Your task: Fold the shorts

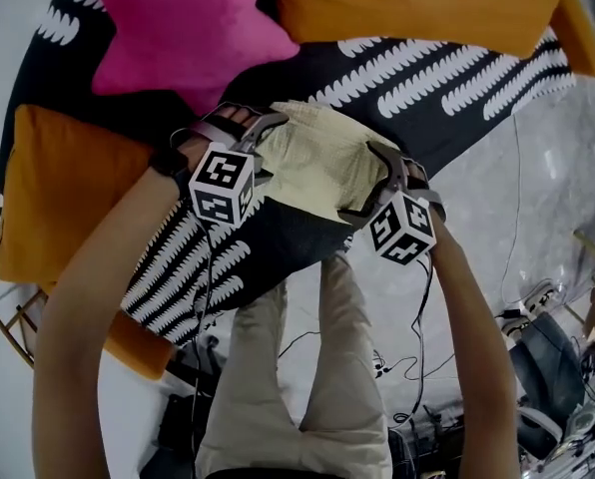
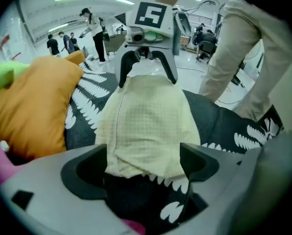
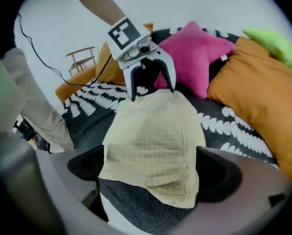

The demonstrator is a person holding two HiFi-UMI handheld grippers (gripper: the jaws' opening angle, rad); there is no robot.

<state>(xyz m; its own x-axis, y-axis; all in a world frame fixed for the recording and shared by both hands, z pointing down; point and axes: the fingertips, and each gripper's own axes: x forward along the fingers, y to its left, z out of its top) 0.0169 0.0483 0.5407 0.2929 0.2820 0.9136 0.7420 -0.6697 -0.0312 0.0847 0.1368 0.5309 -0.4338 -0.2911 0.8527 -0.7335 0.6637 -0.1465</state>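
**Workpiece position.** The pale yellow waffle-weave shorts (image 1: 317,163) lie flat on the black fabric cover with white leaf print (image 1: 307,233). They sit near the cover's front edge, on the side where the person in beige trousers (image 1: 297,367) stands. They form a compact, oblong pad. The layers at the end nearest the right gripper suggest at least one fold is already made.

**Gripper state.** The left gripper (image 2: 143,163) has its jaws spread wide, with one end of the shorts between them. The right gripper (image 3: 151,173) is equally wide and straddles the opposite end. Neither set of pads presses the cloth, so nothing is held.

**Governing relation.** The long axis of the shorts runs directly from one gripper to the other. Each gripper view looks along the garment to the other gripper at its far end. Both grippers point steeply down at the cover. Each is equally near its own end, so neither hand has the advantage.

**Next move (judgement).** An end-to-end fold would require one gripper to close on its end and carry it along this axis towards the other.

**Surroundings.** A pink star-shaped cushion (image 1: 178,23) and an orange rectangular cushion (image 1: 417,3) lie towards the rear edge, apart from the shorts. A second orange cushion (image 1: 58,188) lies at the left edge.
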